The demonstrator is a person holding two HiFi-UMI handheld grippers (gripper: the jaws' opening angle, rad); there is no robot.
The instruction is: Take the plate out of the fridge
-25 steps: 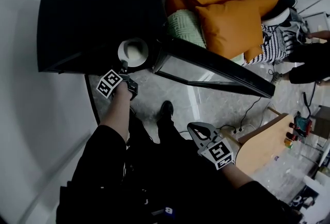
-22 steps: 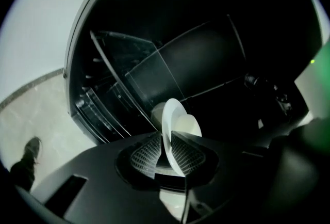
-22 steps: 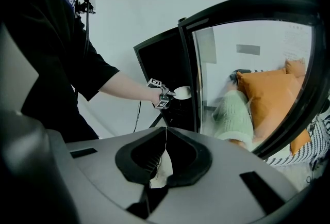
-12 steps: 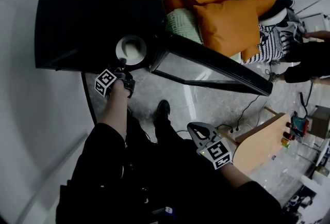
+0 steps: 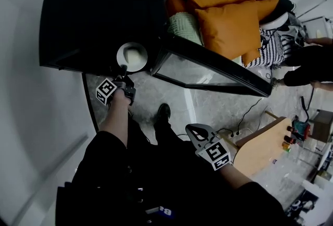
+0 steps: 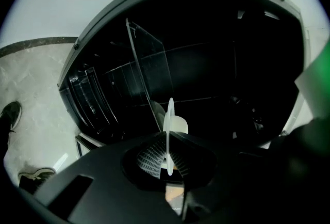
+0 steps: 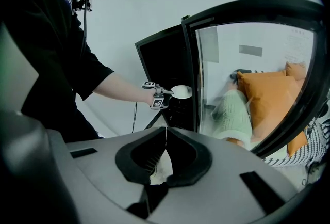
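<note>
Dark fridge (image 5: 99,11) interior barely shows (nearly black); left tool (image 5: 124,68), jaws just closed, pinches the plate (image 5: 132,57) rim; right tool (image 5: 191,128) hangs clenched, empty.

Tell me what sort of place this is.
Probably a home-like room set up for recording: a black fridge with its glass door open, orange cushions heaped beside it, and cables trailing over the marble-look floor.

plate (image 5: 132,57): white | fridge (image 5: 99,11): black | cushions (image 5: 231,19): orange | floor (image 5: 171,96): grey marbled
</note>
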